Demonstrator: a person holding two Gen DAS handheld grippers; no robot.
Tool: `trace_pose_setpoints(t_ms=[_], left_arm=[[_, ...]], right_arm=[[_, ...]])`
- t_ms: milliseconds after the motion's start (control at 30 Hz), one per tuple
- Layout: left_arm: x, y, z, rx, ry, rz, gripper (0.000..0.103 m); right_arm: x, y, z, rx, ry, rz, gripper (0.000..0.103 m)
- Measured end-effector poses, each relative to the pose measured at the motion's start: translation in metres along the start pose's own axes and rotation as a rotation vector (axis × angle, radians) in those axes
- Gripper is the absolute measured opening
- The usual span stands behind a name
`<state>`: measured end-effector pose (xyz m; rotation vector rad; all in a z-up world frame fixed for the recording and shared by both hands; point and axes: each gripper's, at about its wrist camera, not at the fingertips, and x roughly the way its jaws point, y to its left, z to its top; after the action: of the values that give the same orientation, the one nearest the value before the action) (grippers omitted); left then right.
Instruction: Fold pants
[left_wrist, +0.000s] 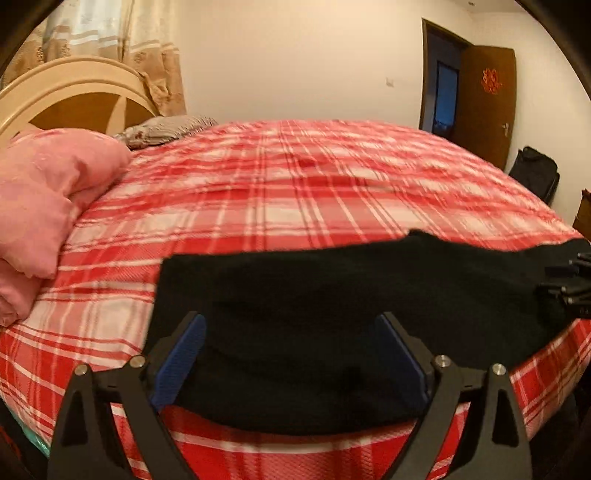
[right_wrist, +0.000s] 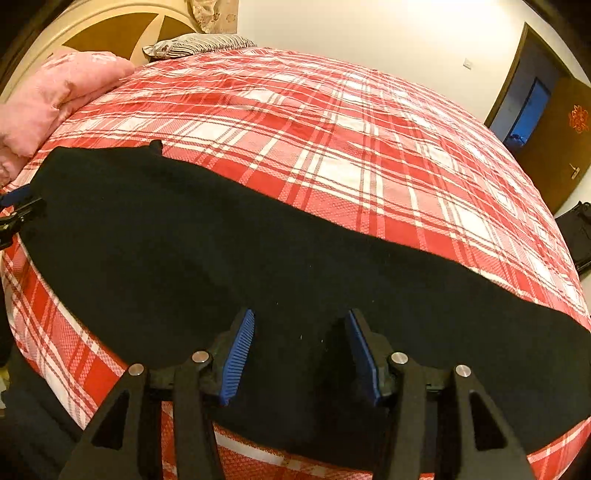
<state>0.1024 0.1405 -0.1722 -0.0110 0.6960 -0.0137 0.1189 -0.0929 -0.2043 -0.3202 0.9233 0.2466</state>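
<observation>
The black pants (right_wrist: 221, 258) are laid lengthwise along the near edge of the bed (right_wrist: 369, 147), on its red plaid sheet, with one end toward the pink quilt (right_wrist: 55, 96) at the far left and the other running off to the right. The left gripper (left_wrist: 291, 332) is held wide open over the near left part of the cloth, nothing between its blue pads (left_wrist: 184, 354). The right gripper (right_wrist: 301, 332) is likewise parted, poised over the near hem further right, and grips nothing. For the fold to be done well, both near edges would best be pinched through all layers at matching depth, then carried together so that the edges meet squarely. Since the dark fabric hides its seams, the layers cannot be counted with certainty.
</observation>
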Motion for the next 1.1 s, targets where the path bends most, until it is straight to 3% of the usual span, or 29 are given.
trace_pose_setpoints(t_ms=[200,367,533,733,900,1100], left_arm=[[0.015,0.005,-0.010,-0.022,0.072,0.013,0.096],[0.013,-0.004,-0.009,-0.009,0.074,0.029,0.096],[0.001,-0.032,0.007,0.018,0.022,-0.047,0.096],[-0.005,-0.075,0.021,0.103,0.017,-0.123,0.096],[-0.006,-0.112,0.029,0.179,0.023,-0.186,0.096],[-0.003,-0.161,0.028,0.284,0.030,-0.269,0.096]], right_arm=[[-0.002,-0.004,-0.008,0.026,0.010,0.035,0.056],[-0.001,-0.004,-0.010,0.016,0.013,0.044,0.056],[-0.004,-0.006,-0.015,0.008,0.012,0.060,0.057],[-0.016,-0.019,-0.019,0.033,0.007,0.094,0.057],[-0.041,-0.067,-0.030,0.147,-0.044,0.054,0.057],[-0.057,-0.150,-0.055,0.320,-0.031,-0.096,0.058]])
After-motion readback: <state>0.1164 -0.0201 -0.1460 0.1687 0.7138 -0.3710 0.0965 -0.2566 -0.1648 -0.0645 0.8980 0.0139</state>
